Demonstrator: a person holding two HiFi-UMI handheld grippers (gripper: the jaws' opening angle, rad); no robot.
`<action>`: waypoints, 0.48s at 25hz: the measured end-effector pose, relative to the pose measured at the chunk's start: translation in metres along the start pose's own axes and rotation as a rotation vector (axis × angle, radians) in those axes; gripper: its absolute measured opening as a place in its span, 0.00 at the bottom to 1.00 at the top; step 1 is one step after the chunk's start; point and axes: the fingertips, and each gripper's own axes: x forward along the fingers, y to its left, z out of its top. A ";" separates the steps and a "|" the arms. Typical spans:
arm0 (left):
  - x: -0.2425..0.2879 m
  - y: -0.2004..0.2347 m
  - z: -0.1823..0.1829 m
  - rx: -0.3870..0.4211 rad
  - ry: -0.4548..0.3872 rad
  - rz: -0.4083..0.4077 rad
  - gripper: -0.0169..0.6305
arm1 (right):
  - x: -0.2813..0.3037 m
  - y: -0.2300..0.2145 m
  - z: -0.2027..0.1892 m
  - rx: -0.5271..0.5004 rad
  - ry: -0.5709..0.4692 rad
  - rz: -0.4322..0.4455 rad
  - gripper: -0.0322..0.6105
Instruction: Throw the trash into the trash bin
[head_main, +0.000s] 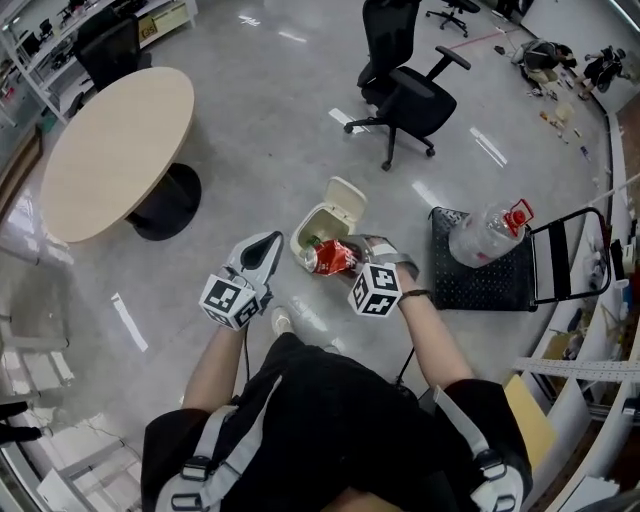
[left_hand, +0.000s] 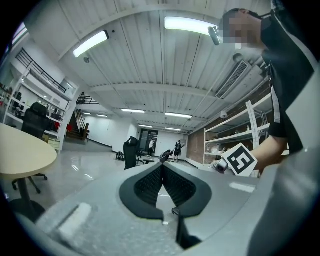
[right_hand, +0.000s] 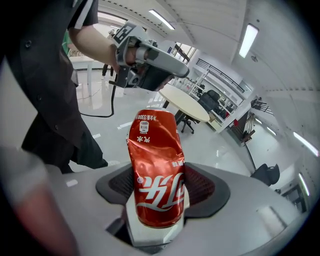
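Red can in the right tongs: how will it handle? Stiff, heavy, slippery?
The can is dented and creased, so it is probably thin-walled and soft; more squeeze likely crumples it. Crushed, so likely empty and light. Its glossy skin may slip on the pads.

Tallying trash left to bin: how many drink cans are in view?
1: a crushed red can held by the right gripper, near the open trash bin. Others may hide inside.
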 end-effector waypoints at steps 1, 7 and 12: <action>0.001 0.010 0.001 0.005 0.005 -0.002 0.03 | 0.009 -0.005 0.005 -0.012 0.000 0.004 0.51; -0.006 0.063 0.004 0.025 0.032 -0.023 0.03 | 0.056 -0.036 0.035 -0.036 0.020 0.008 0.51; -0.016 0.103 0.000 0.020 0.059 -0.019 0.03 | 0.083 -0.048 0.047 -0.041 0.066 -0.001 0.51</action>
